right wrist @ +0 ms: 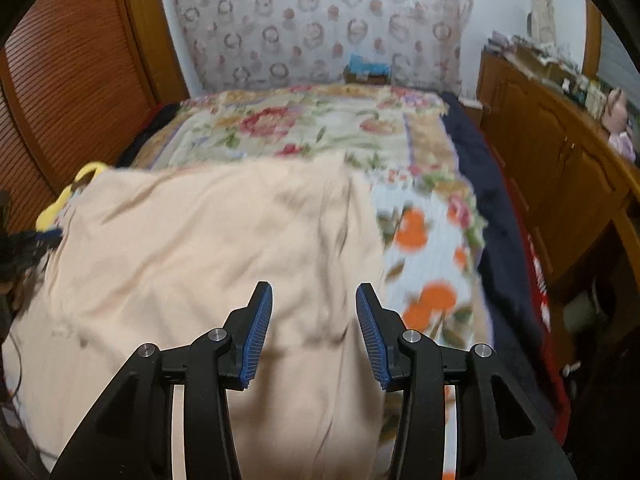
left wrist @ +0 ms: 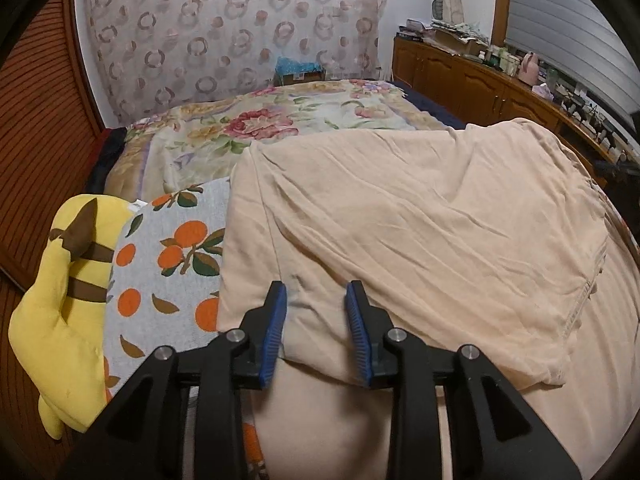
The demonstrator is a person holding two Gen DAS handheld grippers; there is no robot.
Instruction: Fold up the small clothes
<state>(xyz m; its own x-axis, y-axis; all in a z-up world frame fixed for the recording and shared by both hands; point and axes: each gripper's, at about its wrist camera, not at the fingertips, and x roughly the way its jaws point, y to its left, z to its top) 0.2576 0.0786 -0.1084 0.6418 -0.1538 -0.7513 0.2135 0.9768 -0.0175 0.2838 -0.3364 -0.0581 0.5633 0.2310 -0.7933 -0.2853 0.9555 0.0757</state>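
A beige garment (left wrist: 420,220) lies spread and creased on the bed, with a folded layer on top and its hem toward the right. My left gripper (left wrist: 317,286) hovers over the garment's near left edge. Its blue pads stand apart with cloth under the gap, and neither pad presses on it. In the right wrist view the same beige garment (right wrist: 200,240) fills the left and middle, blurred. My right gripper (right wrist: 313,286) is open above its near right part with nothing between the pads.
An orange-fruit print blanket (left wrist: 172,256) (right wrist: 428,280) lies under the garment. A yellow plush toy (left wrist: 60,300) sits at the bed's left edge. A floral quilt (left wrist: 260,128) covers the far half. Wooden cabinets (right wrist: 560,180) stand on the right, and a slatted wooden panel (left wrist: 40,140) on the left.
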